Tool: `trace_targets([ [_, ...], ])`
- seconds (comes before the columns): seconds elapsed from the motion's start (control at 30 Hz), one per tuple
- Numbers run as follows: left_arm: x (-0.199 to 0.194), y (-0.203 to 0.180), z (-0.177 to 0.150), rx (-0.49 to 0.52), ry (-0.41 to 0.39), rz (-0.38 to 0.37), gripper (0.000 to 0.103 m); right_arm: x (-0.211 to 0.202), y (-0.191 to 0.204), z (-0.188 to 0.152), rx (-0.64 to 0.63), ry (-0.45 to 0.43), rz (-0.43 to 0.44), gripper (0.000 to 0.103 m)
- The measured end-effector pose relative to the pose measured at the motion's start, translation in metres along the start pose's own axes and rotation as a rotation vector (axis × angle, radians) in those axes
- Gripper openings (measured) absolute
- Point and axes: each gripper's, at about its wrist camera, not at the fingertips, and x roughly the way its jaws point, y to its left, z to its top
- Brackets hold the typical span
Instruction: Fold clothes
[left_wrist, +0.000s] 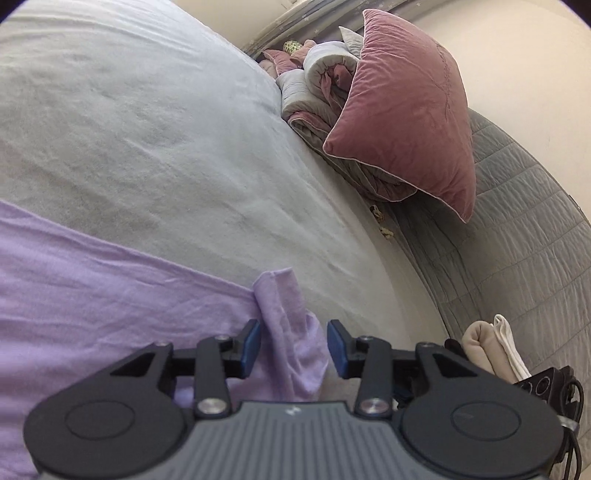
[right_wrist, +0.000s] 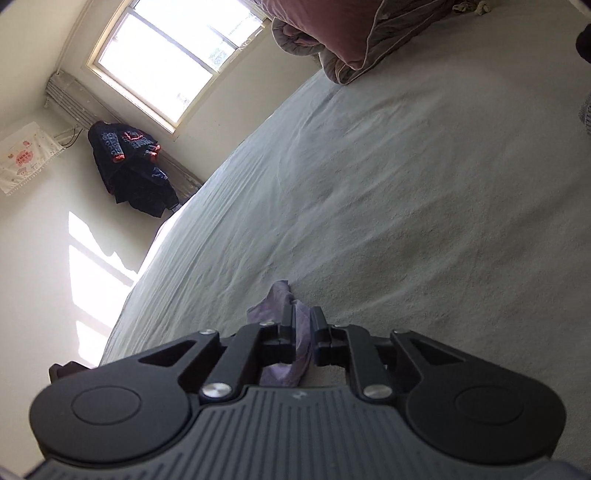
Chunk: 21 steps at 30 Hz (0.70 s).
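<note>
Lilac garment (left_wrist: 92, 295) lies spread on the pale grey bedsheet (left_wrist: 166, 147), one bunched corner rising between the blue pads (left_wrist: 253, 349) of the left gripper (left_wrist: 293, 349); those fingers stand apart, neither pad pressing the cloth. Over on the other side, the right gripper (right_wrist: 303, 341) has its fingers drawn close together, clamped on a crumpled fold of the same lilac fabric. Behind, a pink velvet cushion (left_wrist: 406, 122) leans on rolled bedding (left_wrist: 317, 81) by the quilted grey headboard (left_wrist: 517, 240). A dark jacket (right_wrist: 133, 166) hangs below the window (right_wrist: 173, 51).
</note>
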Motion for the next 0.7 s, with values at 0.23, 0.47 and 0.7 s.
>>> trace_targets([
  [0.23,0.028,-0.028,0.032,0.186,0.064,0.132,0.053,0.026,0.020,-0.021,-0.218,-0.067,-0.134,0.038],
  [0.47,0.056,-0.031,0.046,0.247,0.157,0.129,0.041,0.056,0.035,-0.026,-0.335,-0.093,-0.165,0.037],
  [0.7,0.064,-0.028,0.039,0.258,0.143,0.029,0.001,0.045,0.044,-0.018,-0.372,-0.050,-0.209,0.003],
])
